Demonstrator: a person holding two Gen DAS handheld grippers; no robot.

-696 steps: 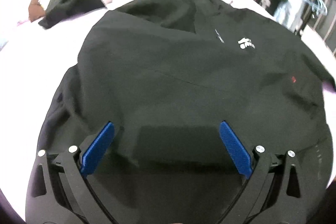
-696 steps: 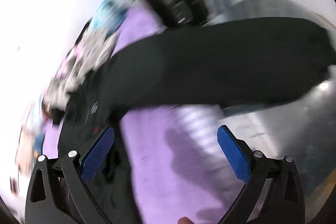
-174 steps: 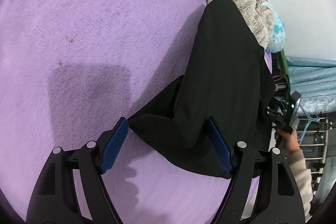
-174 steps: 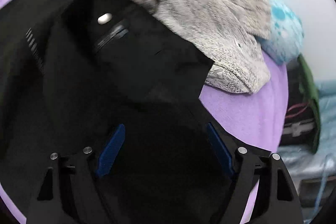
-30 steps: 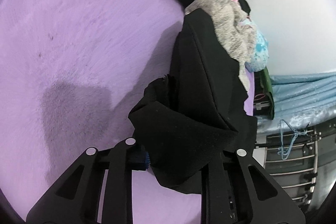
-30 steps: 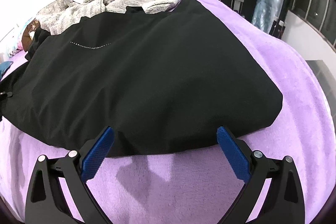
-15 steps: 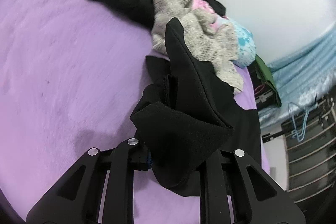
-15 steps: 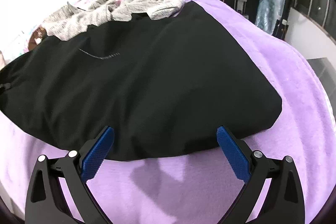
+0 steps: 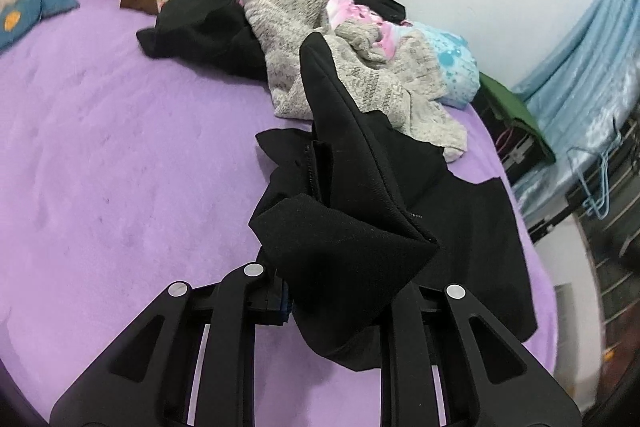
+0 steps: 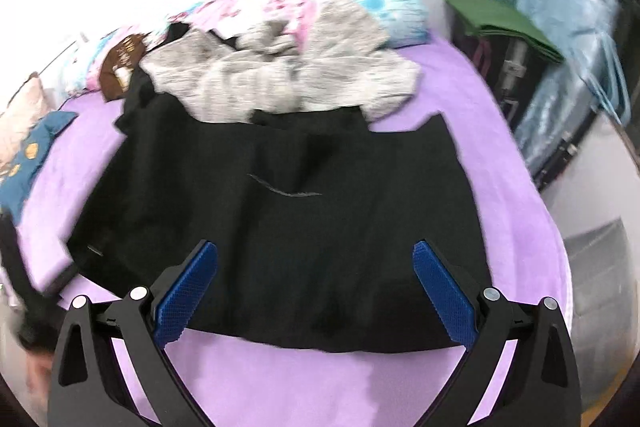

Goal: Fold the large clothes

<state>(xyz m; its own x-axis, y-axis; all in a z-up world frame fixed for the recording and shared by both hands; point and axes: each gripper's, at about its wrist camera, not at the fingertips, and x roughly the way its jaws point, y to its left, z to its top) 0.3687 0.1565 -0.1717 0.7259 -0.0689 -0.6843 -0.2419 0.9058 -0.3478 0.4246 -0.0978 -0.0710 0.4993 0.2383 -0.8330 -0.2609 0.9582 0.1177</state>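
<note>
The right wrist view shows the whole black garment (image 10: pixel 304 211) spread flat over the purple bed (image 10: pixel 516 195), filling the centre of the frame, with a thin pale line of print near its middle. The left wrist view shows only one bunched end of the black garment (image 9: pixel 344 227), lifted off the bed (image 9: pixel 120 147) in the lower centre, while the rest trails flat toward the right edge.

In the right wrist view its long axis runs from lower left to right across the frame, and its far edge lies under the grey knit sweater (image 10: pixel 280 67) in the upper centre. The sweater (image 9: pixel 360 59) sits just behind the raised fold in the other view.

The left tool (image 9: pixel 340 291) is clamped on the bunched cloth, fingers drawn close together. The right tool (image 10: pixel 316 291) is spread wide, blue pads (image 10: pixel 186 291) over the near hem, holding nothing.
</note>
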